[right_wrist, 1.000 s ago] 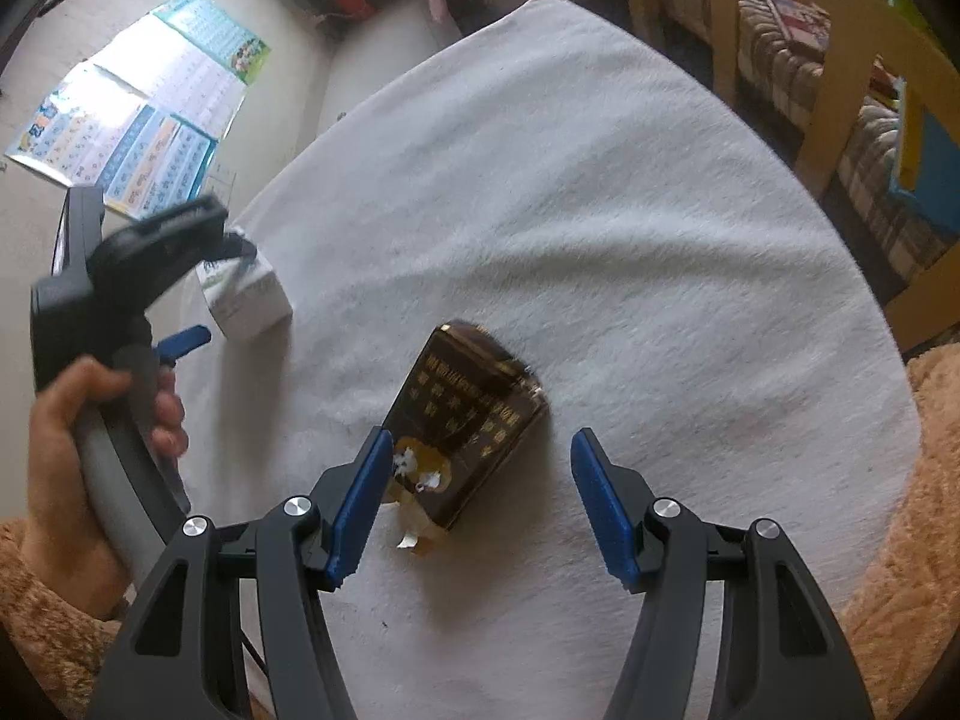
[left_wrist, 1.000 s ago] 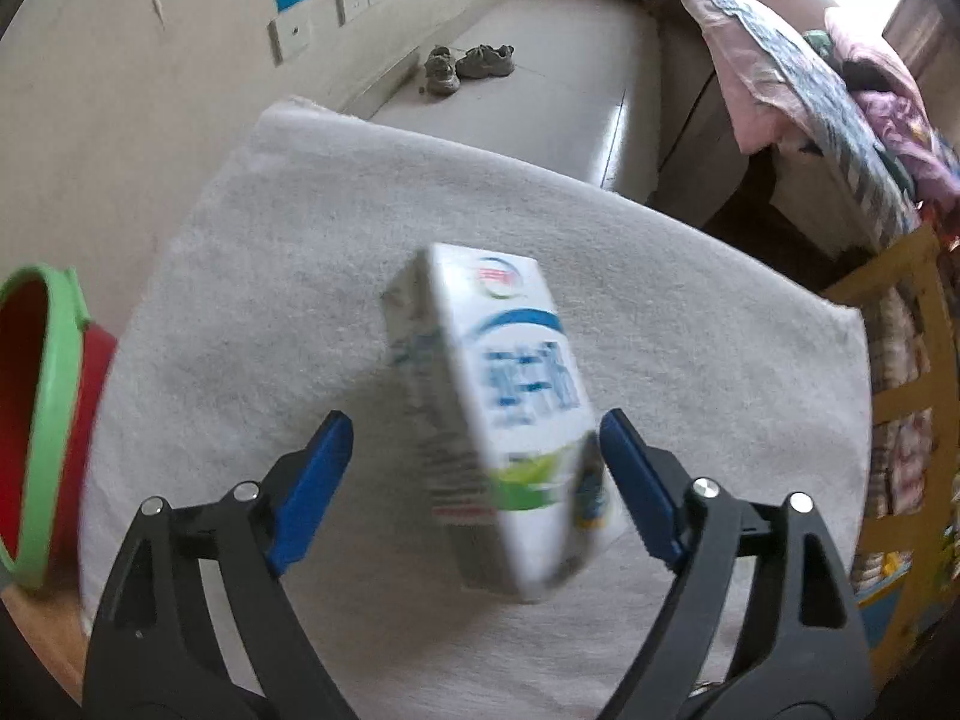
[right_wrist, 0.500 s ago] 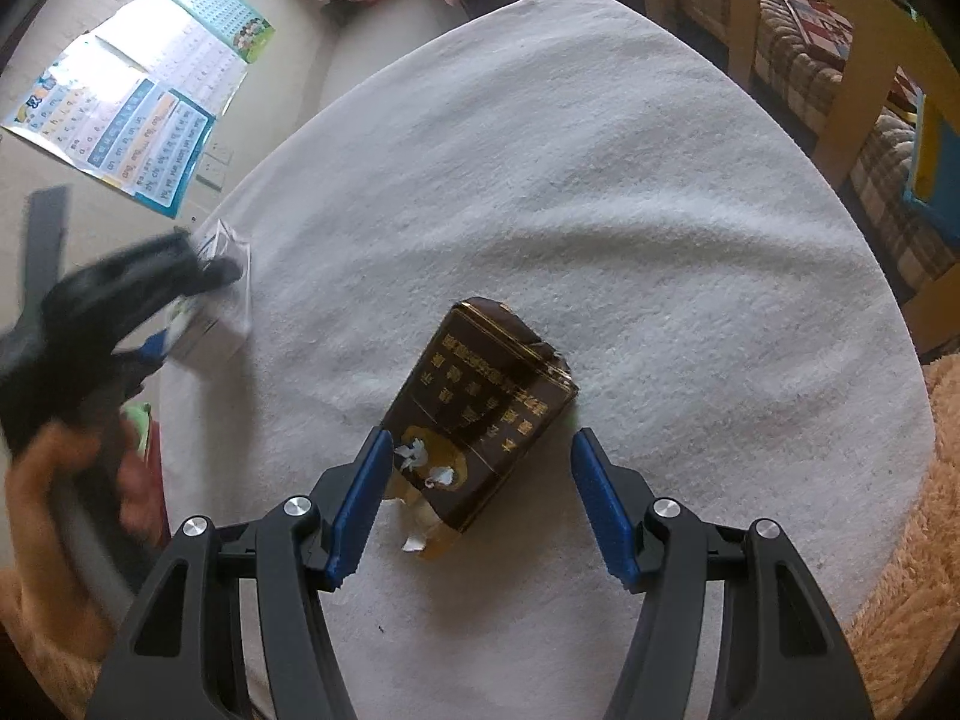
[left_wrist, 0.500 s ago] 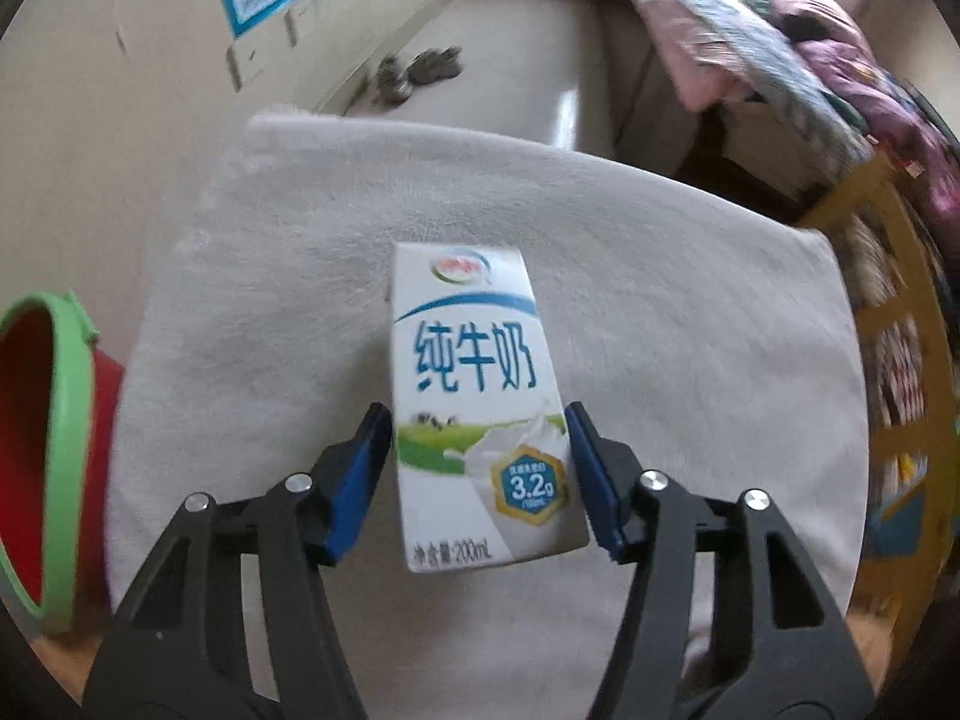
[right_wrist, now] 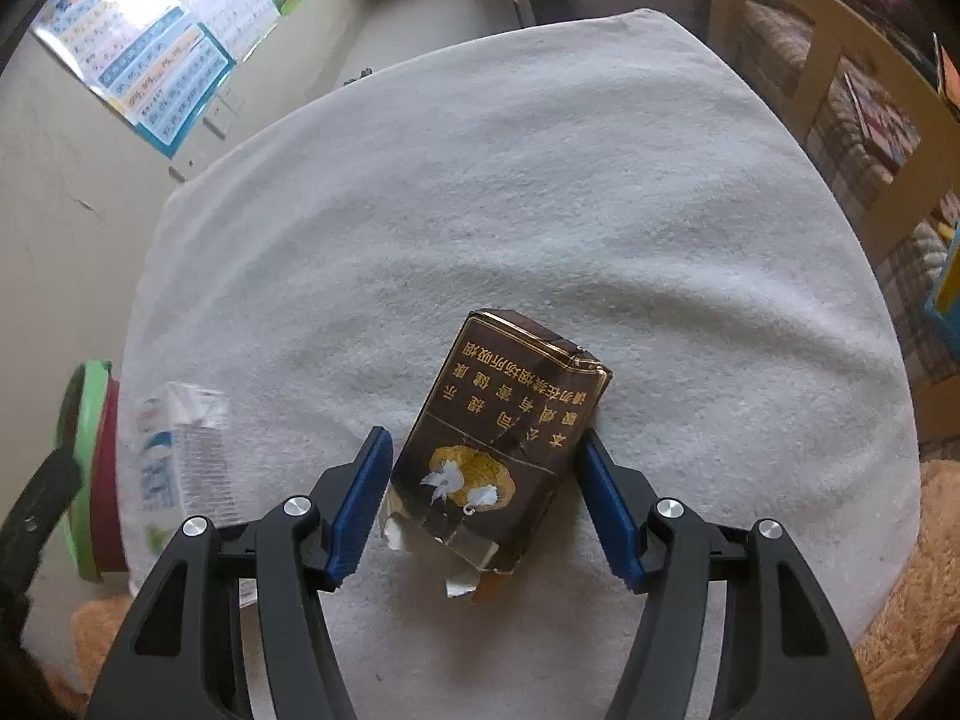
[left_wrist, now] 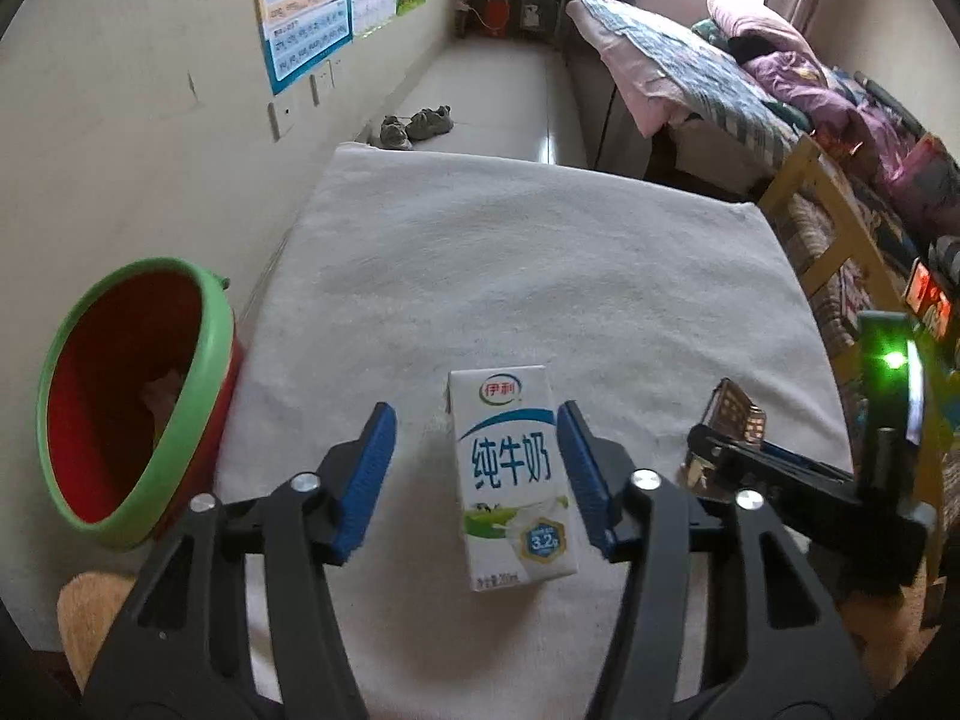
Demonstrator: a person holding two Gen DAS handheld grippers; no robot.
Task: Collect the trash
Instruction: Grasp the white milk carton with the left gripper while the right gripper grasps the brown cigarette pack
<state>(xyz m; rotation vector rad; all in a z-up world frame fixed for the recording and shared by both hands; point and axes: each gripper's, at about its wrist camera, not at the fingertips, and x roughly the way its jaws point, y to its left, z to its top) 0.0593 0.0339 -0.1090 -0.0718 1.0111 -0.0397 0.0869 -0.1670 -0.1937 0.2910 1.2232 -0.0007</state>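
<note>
A white milk carton (left_wrist: 510,474) stands upright on the white cloth between the jaws of my left gripper (left_wrist: 474,474). The jaws are open, with a clear gap on the left side. It shows blurred in the right wrist view (right_wrist: 180,450). A torn dark brown cigarette pack (right_wrist: 498,438) lies flat between the open jaws of my right gripper (right_wrist: 483,501), which stand close to its sides. The pack also shows in the left wrist view (left_wrist: 735,417), behind the right gripper's body. A red bin with a green rim (left_wrist: 129,396) stands left of the table.
The cloth-covered table (left_wrist: 540,264) stands against a wall on the left. A wooden chair (right_wrist: 798,60) and a bed with bedding (left_wrist: 690,78) are on the right. Shoes (left_wrist: 414,123) lie on the floor beyond the table.
The left gripper opened and the milk carton now stands upright on the cloth. The right gripper moved closer around the cigarette pack.
</note>
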